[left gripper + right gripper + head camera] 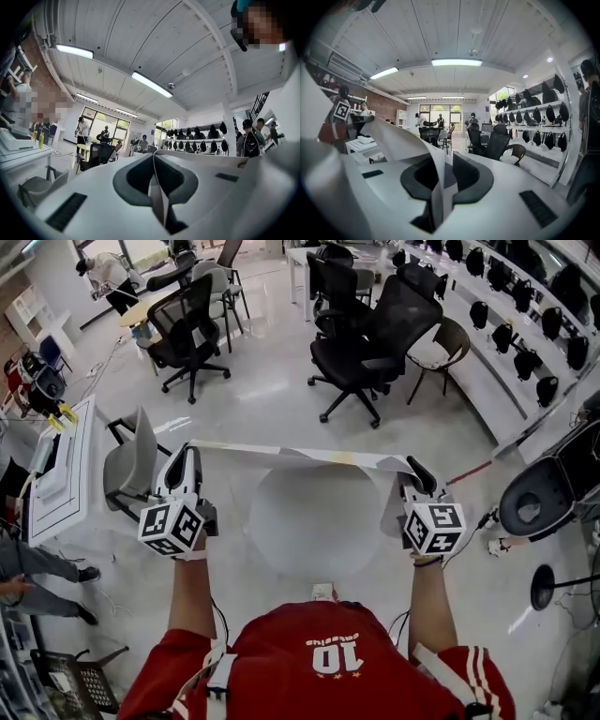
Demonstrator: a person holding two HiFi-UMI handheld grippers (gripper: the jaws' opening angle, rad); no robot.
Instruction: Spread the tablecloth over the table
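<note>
A pale tablecloth [300, 454] is stretched as a taut edge between my two grippers, above the far side of a round white table [309, 521]. My left gripper [187, 454] is shut on the cloth's left corner. In the left gripper view a thin fold of cloth [158, 197] is pinched between the closed jaws [154, 161]. My right gripper [413, 472] is shut on the right corner. In the right gripper view the cloth [401, 140] billows off to the left from the closed jaws [443, 171]. Some cloth hangs beside the table's right rim.
A grey chair [131, 465] and a white desk [66, 479] stand left of the table. Black office chairs [366, 343] stand beyond it. A shelf of dark helmets [516, 334] runs along the right, with a black stand [539, 498] near it. People are at the left edge.
</note>
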